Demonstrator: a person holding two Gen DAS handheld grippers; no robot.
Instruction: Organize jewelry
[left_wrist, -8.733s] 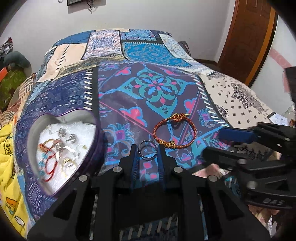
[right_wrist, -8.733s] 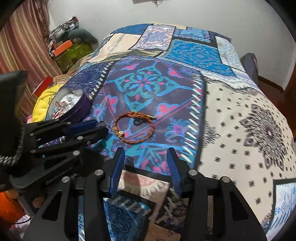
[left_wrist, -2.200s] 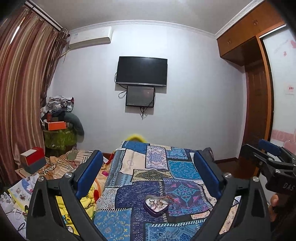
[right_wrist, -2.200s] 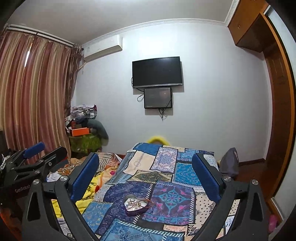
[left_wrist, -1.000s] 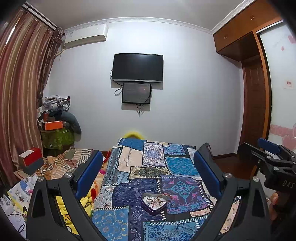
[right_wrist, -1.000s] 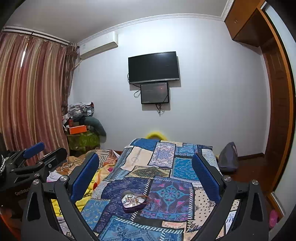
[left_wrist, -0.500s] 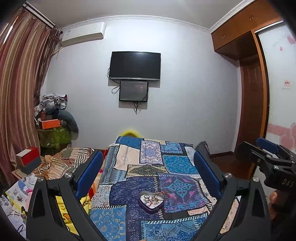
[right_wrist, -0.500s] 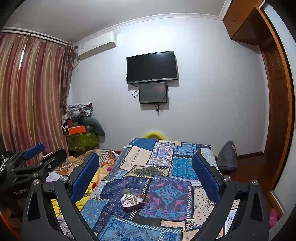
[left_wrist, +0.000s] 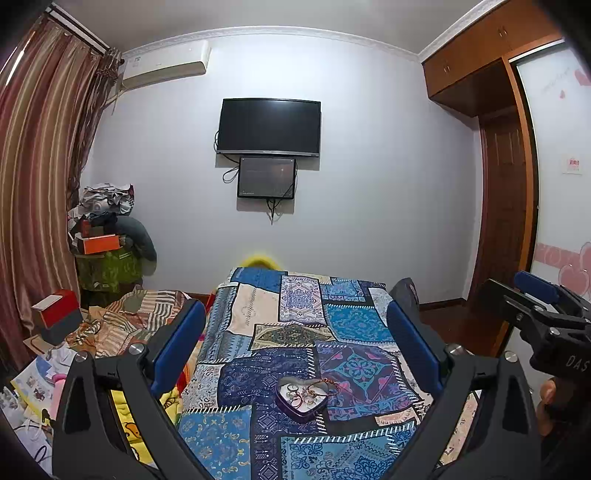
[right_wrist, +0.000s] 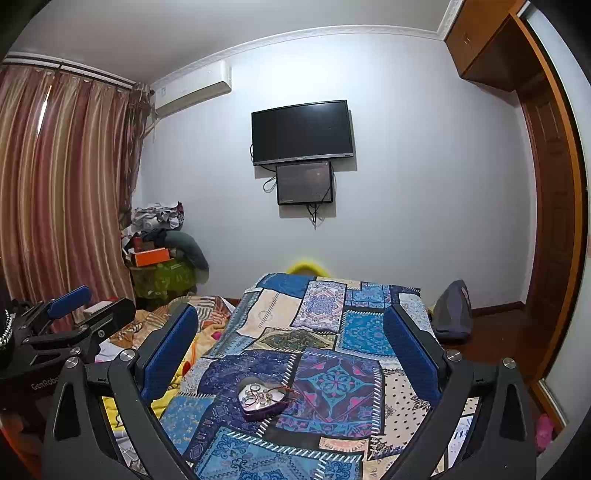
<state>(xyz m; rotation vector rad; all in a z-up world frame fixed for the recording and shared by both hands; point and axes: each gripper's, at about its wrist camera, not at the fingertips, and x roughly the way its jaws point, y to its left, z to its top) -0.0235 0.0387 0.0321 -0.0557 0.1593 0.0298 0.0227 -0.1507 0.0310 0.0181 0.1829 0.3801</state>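
Left gripper (left_wrist: 295, 347): blue-padded jaws spread wide, holding nothing. Right gripper (right_wrist: 290, 345): likewise spread and bare. Purple heart-shaped tin (left_wrist: 302, 397), holding rings and bracelets, sat on the blue patchwork bedspread (left_wrist: 291, 317), at 6 o'clock between both sets of jaws.

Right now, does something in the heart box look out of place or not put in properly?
Yes. A red bracelet hangs over the right rim of the heart box instead of lying inside with the rings. Both grippers, left and right, are open and far back.
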